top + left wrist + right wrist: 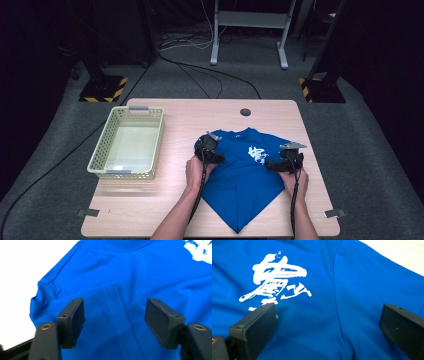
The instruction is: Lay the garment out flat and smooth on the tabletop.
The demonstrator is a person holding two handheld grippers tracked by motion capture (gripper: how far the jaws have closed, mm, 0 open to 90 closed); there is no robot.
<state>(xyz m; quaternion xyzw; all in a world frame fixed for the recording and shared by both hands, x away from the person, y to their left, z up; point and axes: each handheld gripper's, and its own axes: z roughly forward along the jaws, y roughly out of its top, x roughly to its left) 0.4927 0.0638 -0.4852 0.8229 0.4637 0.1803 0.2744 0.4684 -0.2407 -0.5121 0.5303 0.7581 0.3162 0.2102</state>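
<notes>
High view: the blue T-shirt (pixel 245 175) lies on the wooden surface (pixel 175 210), right of centre, collar away from me, hem corner pointing toward my edge. My left gripper (pixel 208 148) sits over the shirt's left shoulder; my right gripper (pixel 286 159) sits over its right side, beside the white print (pixel 258 154). A cream basket (pixel 100 160) stands well apart on the left.

Left gripper view: my left gripper (pixel 113 320) is released, jaws apart above a folded-over sleeve (pixel 107 302) with a double-stitched hem; no pad presses the cloth.

Right gripper view: my right gripper (pixel 328 327) is released, jaws wide, blue fabric (pixel 362 290) between them, the white print (pixel 277 277) near one jaw.
</notes>
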